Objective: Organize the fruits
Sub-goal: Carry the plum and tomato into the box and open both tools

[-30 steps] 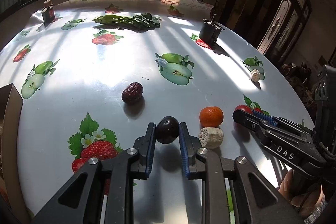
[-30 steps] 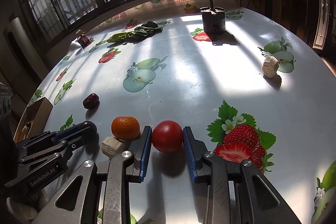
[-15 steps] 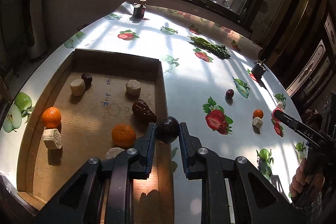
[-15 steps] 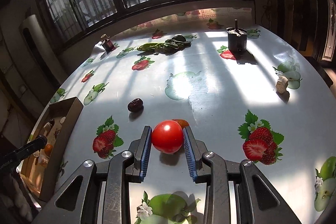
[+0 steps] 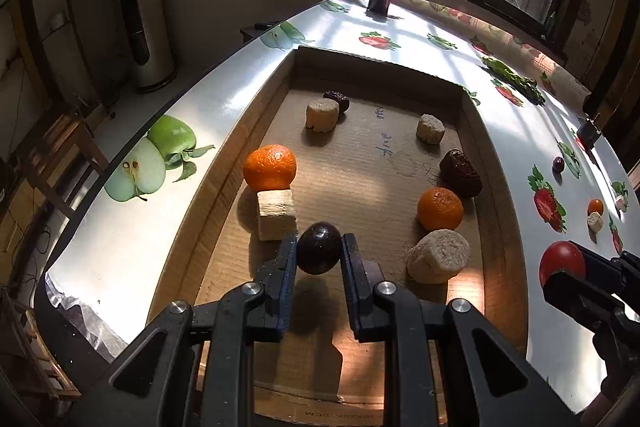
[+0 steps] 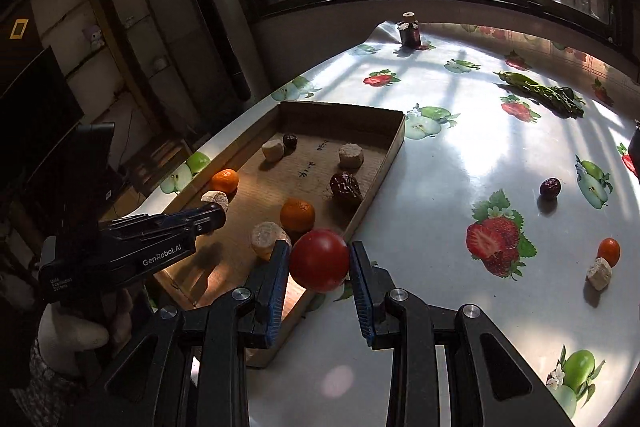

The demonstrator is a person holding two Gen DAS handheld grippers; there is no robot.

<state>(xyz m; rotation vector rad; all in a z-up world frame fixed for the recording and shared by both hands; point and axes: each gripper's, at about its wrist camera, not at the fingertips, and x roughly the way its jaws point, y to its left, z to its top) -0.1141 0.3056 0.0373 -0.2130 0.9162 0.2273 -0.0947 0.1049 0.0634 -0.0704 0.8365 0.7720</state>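
Note:
My left gripper (image 5: 319,254) is shut on a dark plum (image 5: 319,251) and holds it above the near part of the cardboard tray (image 5: 496,187). In the tray lie two oranges (image 5: 270,167), several pale chunks (image 5: 277,213) and dark dates (image 5: 460,167). My right gripper (image 6: 320,263) is shut on a red tomato (image 6: 319,259), held above the tray's near right wall (image 6: 376,183). The tomato also shows at the right of the left wrist view (image 5: 561,262). On the table remain a date (image 6: 550,187), a small orange (image 6: 608,251) and a pale chunk (image 6: 599,273).
The table has a glossy fruit-print cloth (image 6: 460,155). Green leafy vegetables (image 6: 540,93) and a dark jar (image 6: 408,27) lie at the far side. The table's left edge (image 5: 120,187) drops to the floor beside the tray.
Both grippers lifted their fruit off the table and swung left. The plum now hangs over the tray's inside; the tomato has come to the tray's right wall.

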